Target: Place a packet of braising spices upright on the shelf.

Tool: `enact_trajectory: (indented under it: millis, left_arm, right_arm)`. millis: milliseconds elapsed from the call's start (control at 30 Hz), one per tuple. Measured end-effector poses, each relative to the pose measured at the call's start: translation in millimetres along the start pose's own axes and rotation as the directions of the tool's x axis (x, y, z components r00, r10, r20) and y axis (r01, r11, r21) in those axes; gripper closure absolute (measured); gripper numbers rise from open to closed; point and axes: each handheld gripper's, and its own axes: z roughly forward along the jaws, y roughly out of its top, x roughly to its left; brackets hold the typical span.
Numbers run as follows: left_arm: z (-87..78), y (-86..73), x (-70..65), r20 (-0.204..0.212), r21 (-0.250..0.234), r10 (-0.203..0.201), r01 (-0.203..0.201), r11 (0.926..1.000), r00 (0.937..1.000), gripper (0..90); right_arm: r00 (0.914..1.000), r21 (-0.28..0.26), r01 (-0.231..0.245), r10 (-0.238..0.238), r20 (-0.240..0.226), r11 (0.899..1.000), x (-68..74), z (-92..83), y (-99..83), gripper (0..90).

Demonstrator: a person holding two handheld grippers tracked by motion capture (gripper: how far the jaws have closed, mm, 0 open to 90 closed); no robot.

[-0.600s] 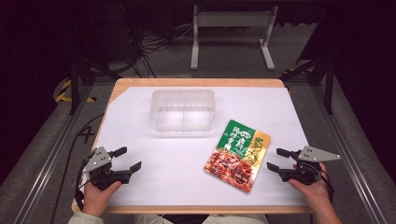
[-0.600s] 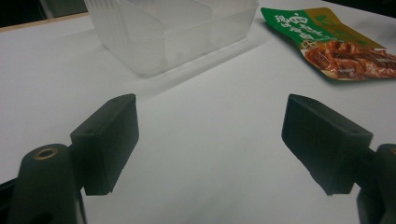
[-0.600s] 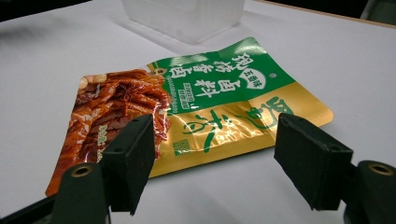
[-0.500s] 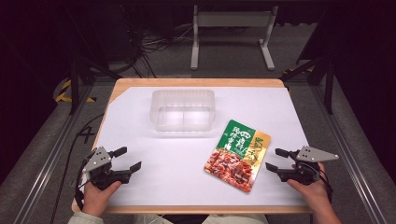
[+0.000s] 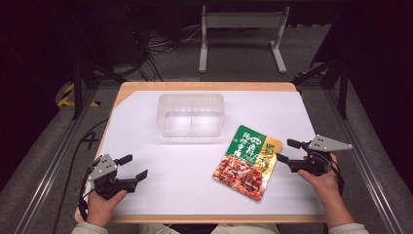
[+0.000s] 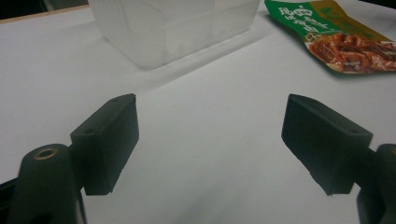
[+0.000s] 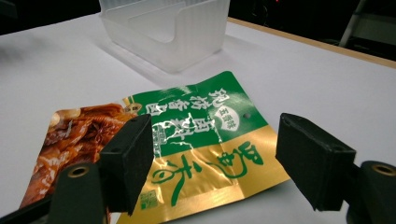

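One flat snack packet (image 5: 248, 163), green and gold at its far end with a picture of reddish-brown food at its near end, lies right of the middle of the white-covered table (image 5: 146, 126), tilted so its printed top points toward one o'clock. Just beyond it, at about eleven o'clock from the packet, stands a clear plastic container (image 5: 191, 114), open on top, near the packet but apart from it. In the right gripper view the packet's gold edge lies between and under the two black fingers (image 7: 125, 158), which stand wide apart with nothing clamped between them. In the high view the right gripper (image 5: 287, 151) sits at three o'clock of the packet, just beside its edge, held in the right hand (image 5: 319, 178). The left gripper (image 5: 132, 167) is well apart, at about eight o'clock of the packet near the table's near-left corner, its fingers (image 6: 107, 140) also spread wide over bare white surface, gripping nothing.
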Motion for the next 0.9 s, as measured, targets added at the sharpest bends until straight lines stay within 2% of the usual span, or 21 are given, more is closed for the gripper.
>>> enact_trajectory:
  millis: [233,567,767,900]
  left_arm:
    - [1.0,0.2,-0.4,0.004,-0.001,0.006,-0.006,1.0,1.0,19.9]
    - [3.3,0.9,-1.4,0.004,0.01,0.019,-0.019,0.9998,0.9998,20.1]
    - [3.6,0.8,-1.3,0.005,0.009,0.019,-0.019,0.9998,0.9998,20.1]
    - [4.6,0.7,-1.7,0.006,0.014,0.019,-0.019,0.9997,0.9998,20.0]
  right_arm:
    - [0.9994,0.001,-0.034,0.034,-0.004,0.999,-11.9,11.5,12.1,26.6]
    - [0.9986,-0.008,-0.053,0.053,-0.005,0.999,-25.0,23.9,21.2,26.4]
    - [0.9959,0.013,-0.09,0.09,-0.002,0.996,-34.1,32.0,21.9,26.3]
    - [0.9938,0.048,-0.111,0.111,0.004,0.993,-40.8,39.8,18.3,25.8]
